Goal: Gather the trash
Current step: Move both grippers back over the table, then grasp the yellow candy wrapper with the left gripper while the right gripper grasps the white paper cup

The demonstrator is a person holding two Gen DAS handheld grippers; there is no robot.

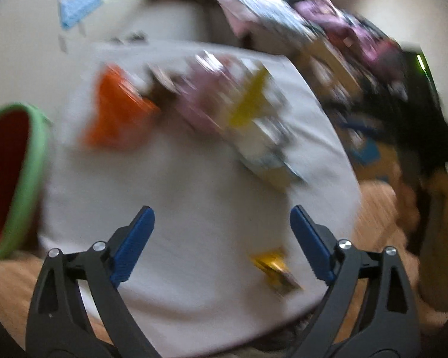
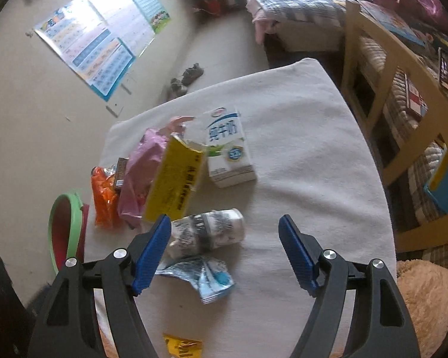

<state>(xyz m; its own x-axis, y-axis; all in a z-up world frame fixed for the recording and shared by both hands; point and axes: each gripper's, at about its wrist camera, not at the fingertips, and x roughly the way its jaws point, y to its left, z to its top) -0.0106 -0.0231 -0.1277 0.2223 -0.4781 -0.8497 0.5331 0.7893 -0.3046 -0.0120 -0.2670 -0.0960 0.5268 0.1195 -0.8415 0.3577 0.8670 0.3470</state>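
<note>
Trash lies on a white cloth-covered table point(image 2: 298, 155): a milk carton point(image 2: 228, 149), a yellow packet point(image 2: 171, 179), a pink bag point(image 2: 140, 176), an orange wrapper point(image 2: 104, 197), a crushed white bottle point(image 2: 207, 229), a blue-white wrapper point(image 2: 207, 277) and a small yellow wrapper point(image 2: 182, 346). My right gripper point(image 2: 224, 253) is open above the bottle and blue-white wrapper, holding nothing. The left wrist view is blurred; my left gripper point(image 1: 222, 244) is open and empty over the table point(image 1: 179, 208), with the small yellow wrapper point(image 1: 273, 268) just inside its right finger. The orange wrapper point(image 1: 116, 113) lies farther off.
A green-rimmed bin with a red inside point(image 2: 64, 229) stands on the floor left of the table, also in the left wrist view point(image 1: 12, 176). A wooden shelf frame point(image 2: 403, 119) stands to the right, a bed point(image 2: 298, 6) beyond, a plush toy point(image 2: 424, 295) at lower right.
</note>
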